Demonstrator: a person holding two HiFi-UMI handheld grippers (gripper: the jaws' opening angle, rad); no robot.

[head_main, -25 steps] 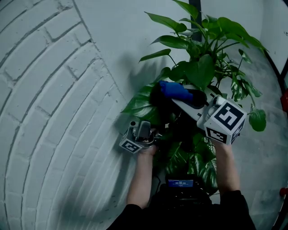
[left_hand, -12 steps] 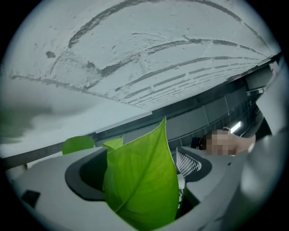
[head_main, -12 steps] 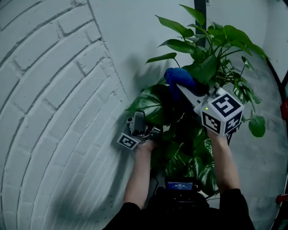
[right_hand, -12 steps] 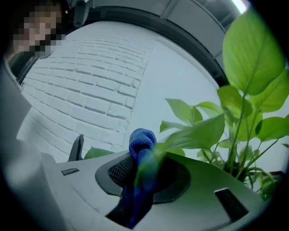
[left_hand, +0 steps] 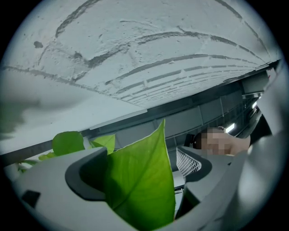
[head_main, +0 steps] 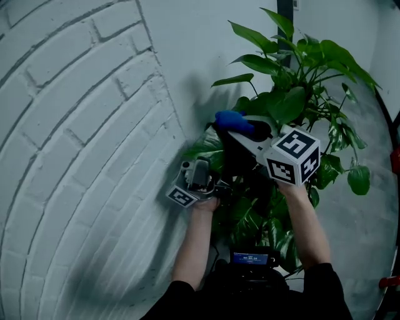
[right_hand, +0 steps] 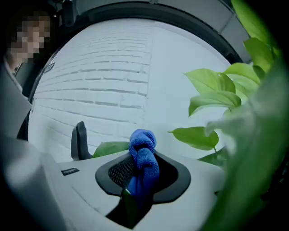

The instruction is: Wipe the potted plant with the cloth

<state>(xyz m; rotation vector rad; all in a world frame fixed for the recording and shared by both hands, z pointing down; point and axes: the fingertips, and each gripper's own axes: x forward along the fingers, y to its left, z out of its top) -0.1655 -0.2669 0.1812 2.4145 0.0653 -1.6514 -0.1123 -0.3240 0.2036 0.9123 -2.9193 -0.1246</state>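
Observation:
The potted plant [head_main: 300,56] stands against the wall, its pot hidden under the foliage. In the head view my right gripper [head_main: 240,128] is shut on a bunched blue cloth [head_main: 232,119], which rests on a big leaf [head_main: 203,150] at the plant's left side. The right gripper view shows the cloth [right_hand: 143,153] pinched between the jaws of that gripper [right_hand: 143,173]. Just below and left, my left gripper [head_main: 200,170] sits at that leaf's lower edge. In the left gripper view a green leaf [left_hand: 140,185] stands face-on in the gap of the left gripper [left_hand: 137,164], whose jaws are apart.
A white brick wall [head_main: 75,125] fills the left and runs close behind the plant. A dark pole [head_main: 285,7] rises behind the leaves. Grey floor [head_main: 369,219] lies to the right. A small screen [head_main: 250,255] sits at the person's chest.
The right gripper has carried the blue cloth leftward and a little down over the large leaf. The left gripper has stayed at the leaf's lower edge.

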